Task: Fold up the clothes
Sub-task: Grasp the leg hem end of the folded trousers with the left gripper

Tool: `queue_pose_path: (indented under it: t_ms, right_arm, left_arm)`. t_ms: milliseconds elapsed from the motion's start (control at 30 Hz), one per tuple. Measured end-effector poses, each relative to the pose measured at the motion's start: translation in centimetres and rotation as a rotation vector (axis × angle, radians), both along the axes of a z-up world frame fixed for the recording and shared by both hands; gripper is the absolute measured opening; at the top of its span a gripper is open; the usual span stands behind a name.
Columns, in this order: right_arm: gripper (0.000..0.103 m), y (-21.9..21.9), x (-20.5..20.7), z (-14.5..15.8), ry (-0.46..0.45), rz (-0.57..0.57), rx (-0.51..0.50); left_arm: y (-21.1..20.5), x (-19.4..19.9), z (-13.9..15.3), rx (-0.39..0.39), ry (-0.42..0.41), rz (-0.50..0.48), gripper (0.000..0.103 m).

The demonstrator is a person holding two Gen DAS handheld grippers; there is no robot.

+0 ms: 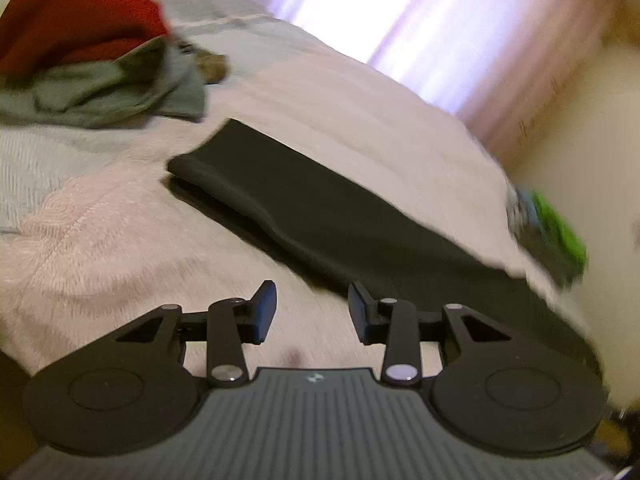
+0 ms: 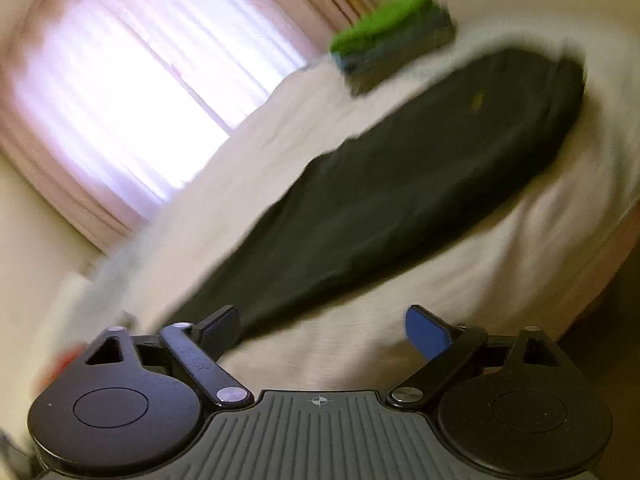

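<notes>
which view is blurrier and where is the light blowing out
Right wrist view is blurrier: the dark garment and green folded stack smear with motion, though the right hand-held gripper stays sharp. Left wrist view is softer mainly at its edges, around the red garment. Both views show the curtained window overexposed to white, with fisheye bending at the rims.

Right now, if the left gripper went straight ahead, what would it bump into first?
Probably the dark garment lying folded on the bed, just ahead of the open left gripper. Blur makes depth unsure.
</notes>
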State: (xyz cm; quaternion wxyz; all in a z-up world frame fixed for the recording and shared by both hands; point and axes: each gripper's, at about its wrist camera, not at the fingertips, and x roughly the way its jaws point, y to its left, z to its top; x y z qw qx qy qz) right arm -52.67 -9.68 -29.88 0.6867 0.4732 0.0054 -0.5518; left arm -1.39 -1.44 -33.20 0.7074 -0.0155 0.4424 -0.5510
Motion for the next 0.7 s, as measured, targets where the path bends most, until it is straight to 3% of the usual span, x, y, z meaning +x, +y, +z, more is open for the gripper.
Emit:
queue_pose_path:
  t_ms: [33, 133, 267, 367, 500, 700]
  right_arm:
    - [0.05, -0.8, -0.2, -0.8, -0.091, 0.008, 0.014]
    - [0.049, -3.1, -0.4, -3.5, -0.349, 0.009, 0.064]
    - [0.048, -4.9, 0.5, -5.3, -0.493, 0.002, 0.076]
    - [0.035, -6.3, 0.9, -6.3, -0.525, -0.015, 0.117]
    - [0.035, -7.7, 1.2, -7.6, -0.527, -0.056, 0.19]
    - [0.036, -7.1, 0.9, -7.5, -0.535, -0.058, 0.218]
  left_arm:
    - [-0.5, 1.0, -0.3, -0.007, 0.026, 0.02, 0.033]
    - [-1.7, 2.9, -1.2, -0.031, 0.103, 0.06, 0.033]
    - [-2.8, 4.4, -2.4, -0.037, 0.181, 0.094, 0.033]
    - [-3.4, 5.0, -3.0, -0.035, 0.2, 0.105, 0.033]
    - [-3.8, 6.1, -4.0, -0.039, 0.262, 0.133, 0.034]
    - [-4.0, 7.6, -4.7, -0.065, 0.319, 0.178, 0.037]
